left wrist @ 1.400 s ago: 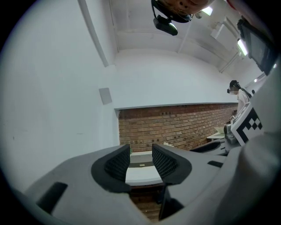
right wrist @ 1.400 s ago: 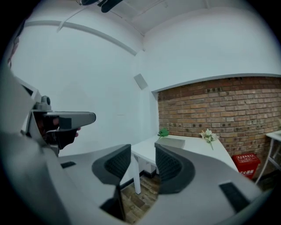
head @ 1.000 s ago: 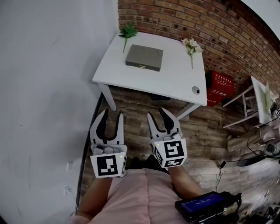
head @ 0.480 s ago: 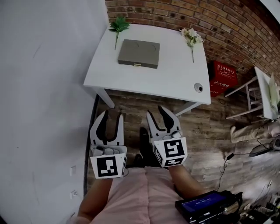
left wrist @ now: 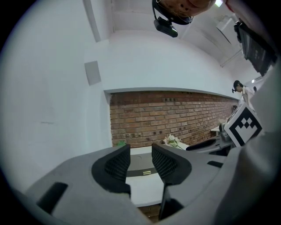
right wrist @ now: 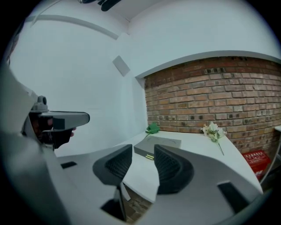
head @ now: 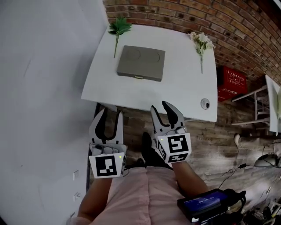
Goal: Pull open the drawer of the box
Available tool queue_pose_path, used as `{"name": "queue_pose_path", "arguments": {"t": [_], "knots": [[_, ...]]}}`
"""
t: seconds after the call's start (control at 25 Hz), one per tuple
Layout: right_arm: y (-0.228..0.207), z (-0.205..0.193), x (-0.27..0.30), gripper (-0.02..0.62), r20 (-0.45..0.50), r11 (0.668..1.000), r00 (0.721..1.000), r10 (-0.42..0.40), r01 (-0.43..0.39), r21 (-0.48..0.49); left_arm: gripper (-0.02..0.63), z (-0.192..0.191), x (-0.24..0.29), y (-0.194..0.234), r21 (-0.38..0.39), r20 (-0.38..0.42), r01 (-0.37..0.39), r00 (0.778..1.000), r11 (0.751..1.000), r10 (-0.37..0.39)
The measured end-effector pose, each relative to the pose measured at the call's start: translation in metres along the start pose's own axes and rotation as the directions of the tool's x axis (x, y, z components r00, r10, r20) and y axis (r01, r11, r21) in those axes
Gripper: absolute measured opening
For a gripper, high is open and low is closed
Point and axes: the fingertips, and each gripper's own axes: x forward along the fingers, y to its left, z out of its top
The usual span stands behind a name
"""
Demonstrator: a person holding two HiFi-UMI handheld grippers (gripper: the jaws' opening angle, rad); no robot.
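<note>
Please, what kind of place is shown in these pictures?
Probably an indoor room used as a small studio or workshop. It has a brick wall, a wooden plank floor, and a white table carrying a flat grey box.

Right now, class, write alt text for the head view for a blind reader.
A flat grey box, drawer shut, lies on a white table by a brick wall, between a green sprig and white flowers. Nearer, the left gripper and right gripper hover empty, jaws apart, the right's closing slightly.

Grey-green box (head: pixel 141 63), white bench (head: pixel 184 85), red brick wall (head: pixel 246 26), green sprig (head: pixel 118 26), white flowers (head: pixel 202 41), red crate (head: pixel 232 83), brown plank floor (head: pixel 219 138)
</note>
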Motion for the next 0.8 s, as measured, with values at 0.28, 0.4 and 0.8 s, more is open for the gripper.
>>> {"name": "queue_pose_path", "arguments": {"t": [0.28,0.4,0.8], "knots": [[-0.034,0.017,0.043,0.158,0.018,1.0,1.0,0.016,-0.016,0.019,0.156,0.006,0.054,0.0,0.016,-0.012,-0.007,1.0,1.0,0.007],[-0.049,0.028,0.053,0.155,0.036,1.0,0.999,0.014,-0.015,0.018,0.156,0.015,0.072,-0.002,0.023,0.002,-0.005,1.0,1.0,0.005],[-0.066,0.047,0.073,0.15,0.05,1.0,0.999,-0.008,0.008,0.003,0.153,0.023,0.099,0.002,0.008,0.035,0.013,0.999,1.0,-0.013]]}}
